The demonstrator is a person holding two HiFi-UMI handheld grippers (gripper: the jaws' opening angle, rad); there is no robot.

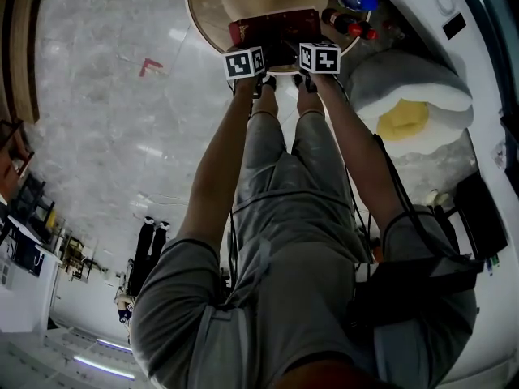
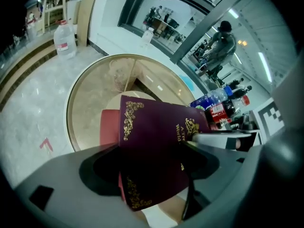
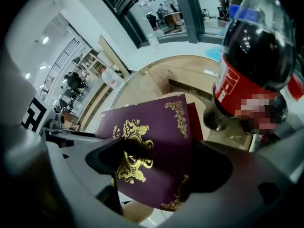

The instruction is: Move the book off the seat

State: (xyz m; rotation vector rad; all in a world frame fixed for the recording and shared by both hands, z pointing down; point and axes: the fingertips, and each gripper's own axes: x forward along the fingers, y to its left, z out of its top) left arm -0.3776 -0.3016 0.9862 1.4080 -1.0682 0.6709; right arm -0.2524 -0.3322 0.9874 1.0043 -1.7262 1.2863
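The book point(image 1: 274, 27) is maroon with gold ornament and hangs tilted over a round tan table point(image 1: 207, 13). Both grippers grip its near end. My left gripper point(image 1: 253, 55) is shut on the book point(image 2: 156, 137), whose cover fills the gap between its jaws point(image 2: 152, 172). My right gripper point(image 1: 311, 53) is likewise shut on the book point(image 3: 152, 141), gripping at the gold crest point(image 3: 154, 170). A red surface point(image 2: 108, 127) shows just beneath the book; I cannot tell what it is.
A cola bottle point(image 3: 249, 65) stands close on the right of the book, with other bottles point(image 1: 353, 6) at the table's right side. An egg-shaped white and yellow cushion point(image 1: 409, 104) lies to the right. A water jug point(image 2: 65, 39) stands on the floor beyond the table point(image 2: 88, 96).
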